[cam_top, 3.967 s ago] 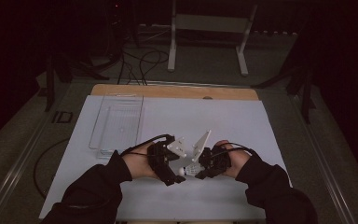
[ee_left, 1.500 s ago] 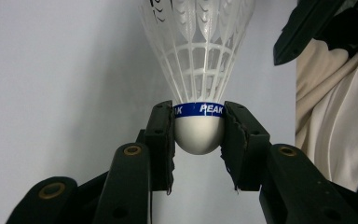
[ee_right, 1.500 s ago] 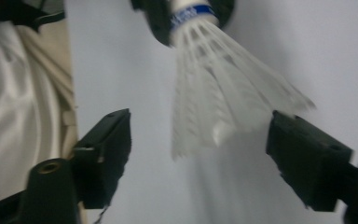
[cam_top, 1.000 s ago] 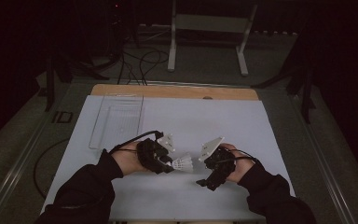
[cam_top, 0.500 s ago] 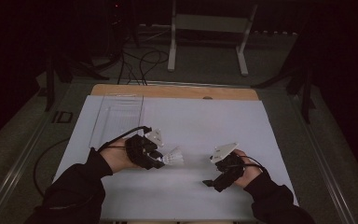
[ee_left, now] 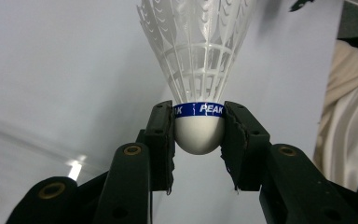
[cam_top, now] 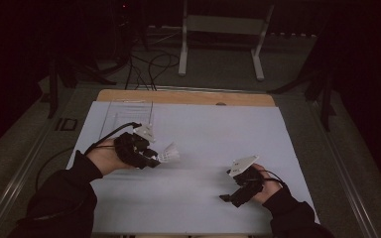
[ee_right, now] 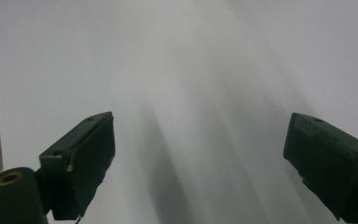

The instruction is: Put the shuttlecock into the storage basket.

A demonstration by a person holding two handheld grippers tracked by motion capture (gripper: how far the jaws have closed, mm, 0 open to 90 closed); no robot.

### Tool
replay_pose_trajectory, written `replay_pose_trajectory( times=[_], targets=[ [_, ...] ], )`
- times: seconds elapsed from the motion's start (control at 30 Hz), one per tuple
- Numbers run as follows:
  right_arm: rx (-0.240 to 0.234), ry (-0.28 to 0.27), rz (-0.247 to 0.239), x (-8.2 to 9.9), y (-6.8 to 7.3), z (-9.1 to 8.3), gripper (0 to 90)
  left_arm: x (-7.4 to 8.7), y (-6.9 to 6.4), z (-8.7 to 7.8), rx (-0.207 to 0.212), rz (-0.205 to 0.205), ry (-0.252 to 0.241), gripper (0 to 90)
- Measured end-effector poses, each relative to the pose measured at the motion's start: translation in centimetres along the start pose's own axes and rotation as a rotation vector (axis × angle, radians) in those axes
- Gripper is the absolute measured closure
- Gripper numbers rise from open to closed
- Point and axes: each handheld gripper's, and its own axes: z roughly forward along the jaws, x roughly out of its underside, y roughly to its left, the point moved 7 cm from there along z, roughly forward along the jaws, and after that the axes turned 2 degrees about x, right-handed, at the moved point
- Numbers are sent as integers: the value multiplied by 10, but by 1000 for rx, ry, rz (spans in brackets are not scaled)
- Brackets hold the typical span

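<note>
A white plastic shuttlecock (ee_left: 199, 70) with a blue band marked PEAK around its cork sits between the jaws of my left gripper (ee_left: 198, 135), which is shut on the cork. From above, the left gripper (cam_top: 151, 159) hovers over the left half of the white table sheet (cam_top: 213, 129), and the shuttlecock (cam_top: 169, 152) skirt points to the right. My right gripper (cam_top: 228, 198) is low near the front right of the sheet. Its jaws stand wide open in the right gripper view, with nothing between its fingertips (ee_right: 86, 161) but bare sheet.
A clear plastic tray (cam_top: 124, 116) lies at the back left of the sheet, just beyond the left hand. A wooden table edge (cam_top: 188, 96) runs along the back. Cables and a white metal stand (cam_top: 221, 29) are on the floor behind.
The two hands have drawn apart. The left gripper carried the shuttlecock left and slightly back. The right gripper moved right and down toward the front of the sheet.
</note>
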Motion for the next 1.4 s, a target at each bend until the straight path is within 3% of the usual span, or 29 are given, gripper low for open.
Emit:
replay_pose_trajectory(
  times=[0.43,0.93,1.4],
  targets=[
    [11,-61,36,14,-1,-5,92,21,28,-28,-60,-87,-17,656],
    [13,-90,57,23,0,-7,92,32,41,-45,-89,-140,-35,656],
    [20,-105,82,30,1,-6,91,46,61,-65,-153,-229,-66,656]
  ],
)
